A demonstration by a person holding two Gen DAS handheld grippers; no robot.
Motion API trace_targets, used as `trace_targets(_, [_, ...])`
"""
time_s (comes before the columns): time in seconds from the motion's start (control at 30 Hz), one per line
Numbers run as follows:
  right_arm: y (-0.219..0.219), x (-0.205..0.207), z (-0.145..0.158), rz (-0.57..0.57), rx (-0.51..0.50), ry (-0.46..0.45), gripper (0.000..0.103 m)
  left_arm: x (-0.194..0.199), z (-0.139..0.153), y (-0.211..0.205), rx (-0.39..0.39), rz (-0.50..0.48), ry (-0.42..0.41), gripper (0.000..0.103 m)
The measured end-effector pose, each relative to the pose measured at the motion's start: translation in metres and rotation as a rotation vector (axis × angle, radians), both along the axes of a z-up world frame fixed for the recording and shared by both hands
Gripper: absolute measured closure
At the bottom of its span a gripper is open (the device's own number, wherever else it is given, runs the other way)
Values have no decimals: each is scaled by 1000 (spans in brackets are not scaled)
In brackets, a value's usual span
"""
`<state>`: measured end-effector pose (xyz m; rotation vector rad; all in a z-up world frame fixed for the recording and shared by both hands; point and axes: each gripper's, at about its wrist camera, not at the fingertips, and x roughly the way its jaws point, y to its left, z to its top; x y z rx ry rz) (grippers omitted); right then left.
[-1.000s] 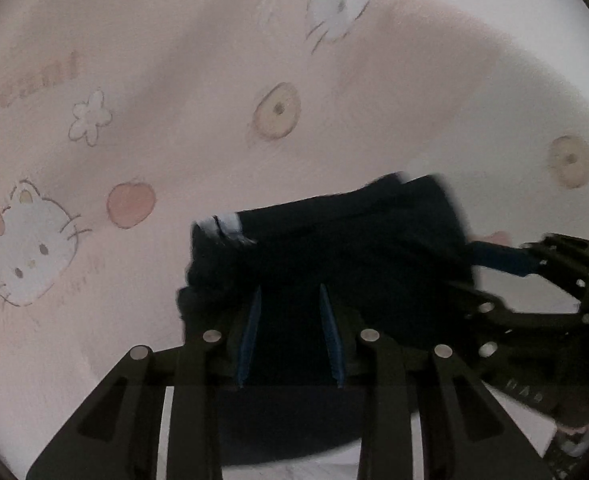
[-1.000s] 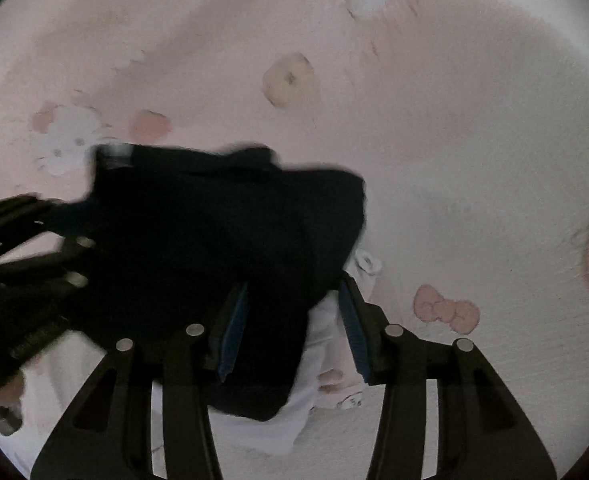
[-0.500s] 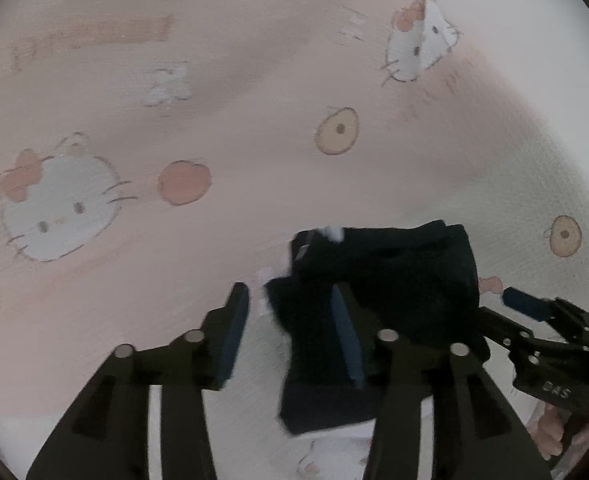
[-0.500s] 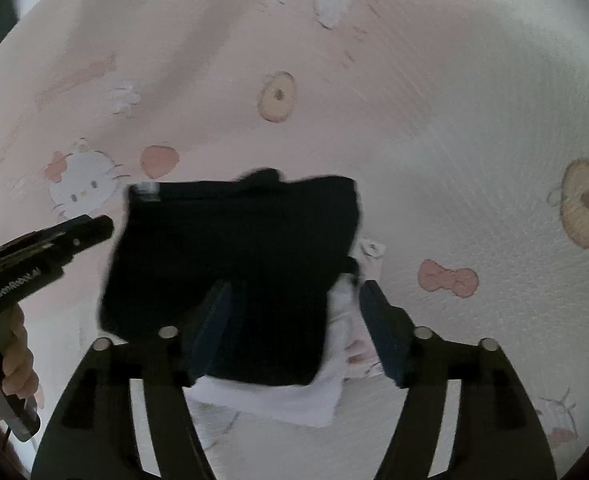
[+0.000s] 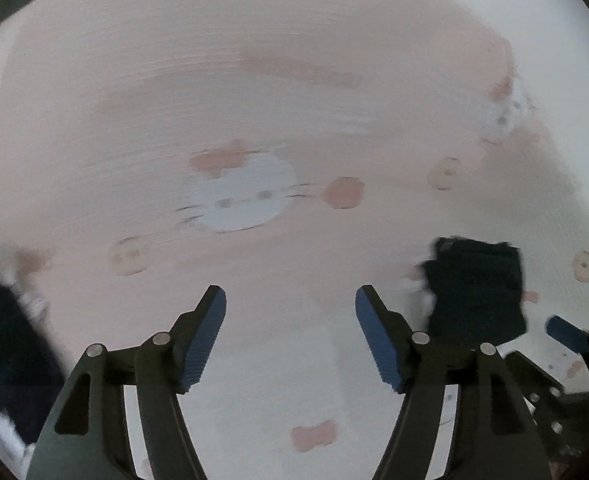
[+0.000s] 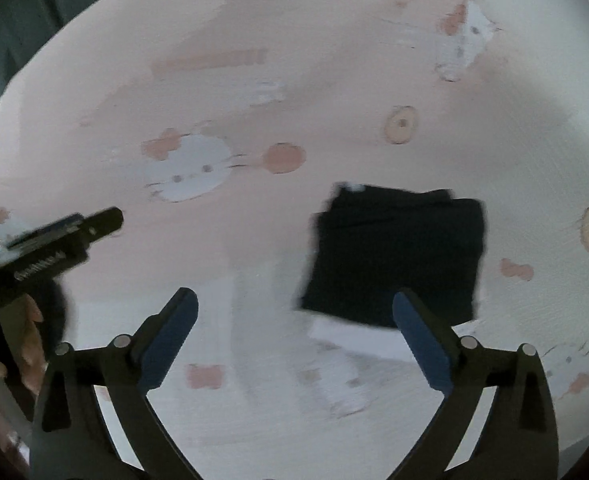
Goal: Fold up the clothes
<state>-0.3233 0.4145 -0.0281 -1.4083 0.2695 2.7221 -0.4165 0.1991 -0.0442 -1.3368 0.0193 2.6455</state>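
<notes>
Left gripper (image 5: 290,340): jaws spread wide, blue pads bare, nothing between them, only pink cartoon-cat sheet (image 5: 254,128) beyond. Right gripper (image 6: 294,344): jaws likewise wide apart, empty. Folded dark garment (image 6: 394,256) lies flat on sheet, apart from both tools, just past right gripper's right-hand finger; white fabric (image 6: 350,332) peeks from under its near edge. Hand (image 6: 22,344) on left tool visible at right camera's left edge. Second dark cloth (image 5: 10,360) at left camera's lower left, blurred.
</notes>
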Motion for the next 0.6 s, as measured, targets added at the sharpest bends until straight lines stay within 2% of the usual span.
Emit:
trace_targets(0.13, [-54,7,11,34,-13,-4,1,17,2,-53,-17,85,-21,31])
trace_targets(0.3, [-120,20,23,73,12,-2,1,51,21,-122,3,158,-25,30])
trace_targets(0.4, [-154,41,36,101,50,20,1,82,37,-160,45,239,-21,21])
trace_targets(0.47, [-177,58,46,120,75,39,1,107,49,-180,70,268,10,20])
trace_targets(0.6, [-212,100,65,170,100,86,1,157,71,-203,49,280,67,20])
